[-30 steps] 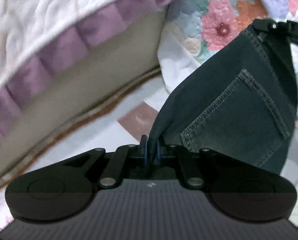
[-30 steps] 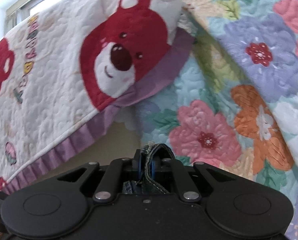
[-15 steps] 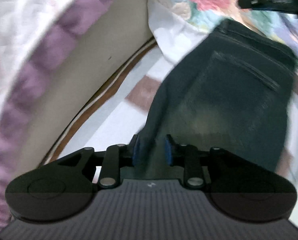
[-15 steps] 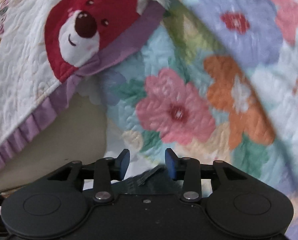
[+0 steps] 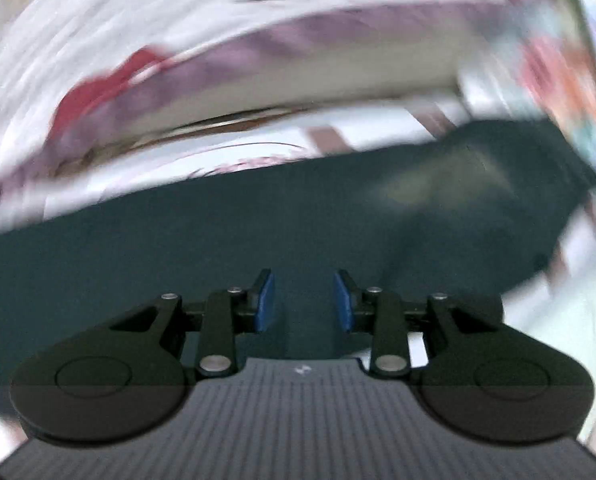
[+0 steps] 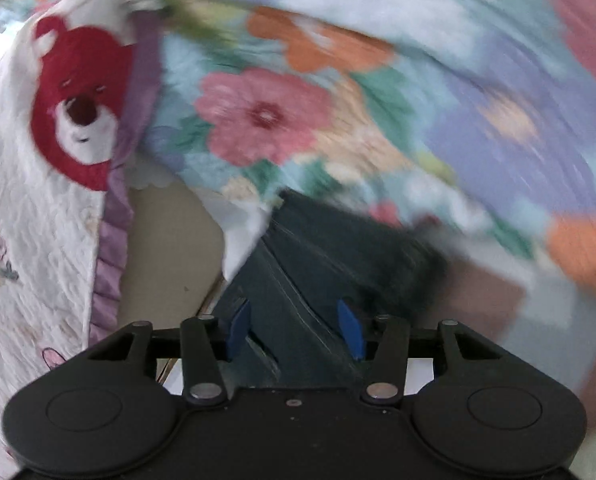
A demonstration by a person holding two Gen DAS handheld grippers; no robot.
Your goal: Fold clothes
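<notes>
Both grippers are wide open with nothing pinched: left gripper and right gripper hover over the dark blue denim jeans lying on the bed (blurry), floral quilt just behind.

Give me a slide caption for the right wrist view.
Open right gripper above dark blue denim jeans lying beside a floral quilt and a red-bear blanket.

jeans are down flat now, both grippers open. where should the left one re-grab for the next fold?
Probably the near edge of the jeans, just ahead of the open left gripper, coming in low from the near side. The denim lies as a flat band across the left wrist view, so only an edge gives the fingers something to pinch. Motion blur hides seams.
</notes>
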